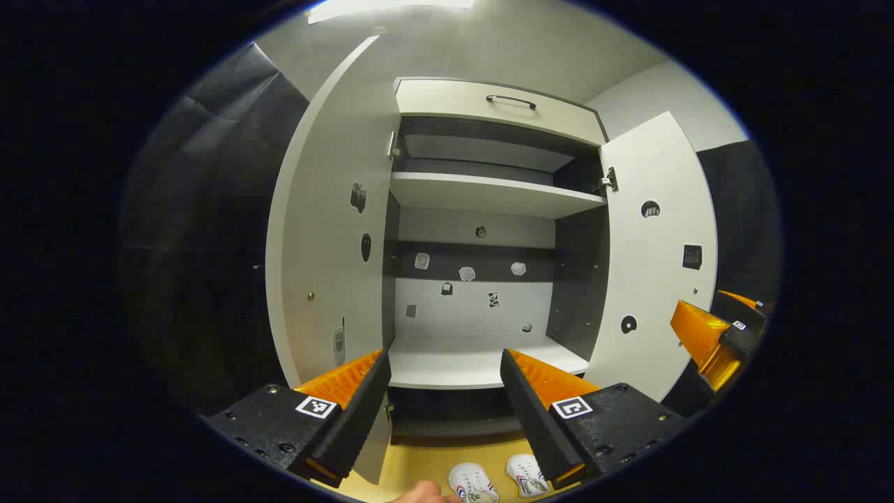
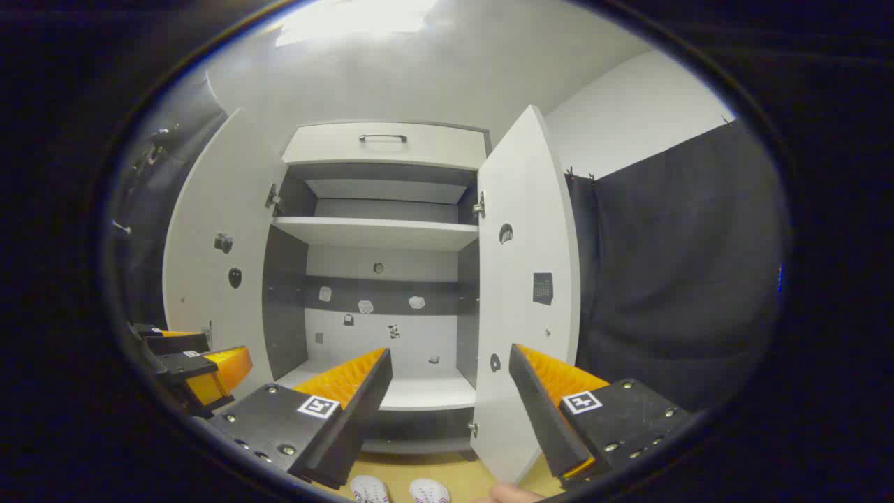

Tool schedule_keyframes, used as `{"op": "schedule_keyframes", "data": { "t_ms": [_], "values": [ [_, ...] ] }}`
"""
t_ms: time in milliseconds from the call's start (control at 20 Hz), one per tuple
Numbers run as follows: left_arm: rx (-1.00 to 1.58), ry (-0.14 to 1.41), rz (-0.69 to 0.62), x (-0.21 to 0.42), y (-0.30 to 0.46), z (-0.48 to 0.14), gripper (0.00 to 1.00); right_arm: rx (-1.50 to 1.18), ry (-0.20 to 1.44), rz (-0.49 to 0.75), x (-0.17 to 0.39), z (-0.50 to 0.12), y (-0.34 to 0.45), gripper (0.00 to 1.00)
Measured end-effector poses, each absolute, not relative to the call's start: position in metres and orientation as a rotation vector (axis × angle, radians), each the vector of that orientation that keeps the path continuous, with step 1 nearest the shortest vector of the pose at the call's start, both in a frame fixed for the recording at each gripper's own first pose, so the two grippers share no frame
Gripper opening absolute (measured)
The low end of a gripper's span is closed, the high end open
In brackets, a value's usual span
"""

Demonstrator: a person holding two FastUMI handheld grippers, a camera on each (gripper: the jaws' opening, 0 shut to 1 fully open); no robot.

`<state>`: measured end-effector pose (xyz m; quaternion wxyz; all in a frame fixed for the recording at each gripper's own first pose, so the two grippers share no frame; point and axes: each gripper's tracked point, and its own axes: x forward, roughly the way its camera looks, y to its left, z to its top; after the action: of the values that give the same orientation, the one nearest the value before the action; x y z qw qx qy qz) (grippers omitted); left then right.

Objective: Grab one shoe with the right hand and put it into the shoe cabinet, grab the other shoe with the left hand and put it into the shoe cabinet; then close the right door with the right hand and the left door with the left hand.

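Note:
The white shoe cabinet [image 1: 489, 192] [image 2: 377, 234] stands ahead with both doors swung wide: left door [image 1: 328, 251] [image 2: 216, 258], right door [image 1: 653, 258] [image 2: 527, 279]. Two white shoes with red and blue stripes sit side by side on the floor before it, one shoe [image 1: 473, 482] [image 2: 369, 489] on the left and the other shoe [image 1: 528, 474] [image 2: 429, 490] on the right. My left gripper [image 1: 443, 363] is open and held in front of the lower shelf. My right gripper [image 2: 450, 367] is open too, near the right door's edge. Each gripper appears at the rim of the other's view, the right gripper [image 1: 719, 332] and the left gripper [image 2: 188, 367].
The floor [image 1: 419, 464] is yellowish wood. The lower shelf [image 1: 482, 363] is bare, with small stickers on the back panel. A drawer with a dark handle [image 1: 511, 101] tops the cabinet. Black cloth hangs on both sides. A person's fingertip [image 1: 422, 493] shows at the bottom.

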<state>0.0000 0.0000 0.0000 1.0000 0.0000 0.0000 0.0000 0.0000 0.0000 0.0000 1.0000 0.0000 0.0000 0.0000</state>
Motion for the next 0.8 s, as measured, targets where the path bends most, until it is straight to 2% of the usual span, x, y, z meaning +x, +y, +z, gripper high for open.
{"op": "schedule_keyframes", "data": {
  "t_ms": [50, 300, 350, 400, 500, 750, 800],
  "values": [
    [-0.001, -0.003, -0.002, -0.002, 0.000, 0.000, 0.96, -0.003, 0.007, -0.007, 0.000, -0.001, -0.001, 1.00],
    [-0.003, -0.016, 0.010, -0.006, 0.007, 0.001, 0.96, 0.003, 0.026, 0.001, 0.000, -0.009, 0.003, 0.97],
    [-0.002, -0.014, 0.011, -0.007, 0.008, -0.001, 0.93, -0.001, 0.023, 0.000, -0.001, -0.009, 0.003, 0.97],
    [0.003, -0.014, 0.015, -0.009, 0.011, -0.003, 0.96, -0.008, 0.018, -0.001, -0.001, -0.010, 0.003, 1.00],
    [0.013, -0.022, 0.028, -0.013, 0.017, -0.003, 0.96, -0.020, 0.014, -0.002, -0.001, -0.011, 0.003, 0.97],
    [0.046, -0.047, 0.067, -0.020, 0.031, -0.002, 0.96, -0.015, 0.035, 0.033, 0.001, -0.020, 0.014, 0.97],
    [0.046, -0.051, 0.071, -0.020, 0.032, -0.001, 0.96, -0.017, 0.039, 0.037, 0.001, -0.022, 0.015, 1.00]
  ]
}}
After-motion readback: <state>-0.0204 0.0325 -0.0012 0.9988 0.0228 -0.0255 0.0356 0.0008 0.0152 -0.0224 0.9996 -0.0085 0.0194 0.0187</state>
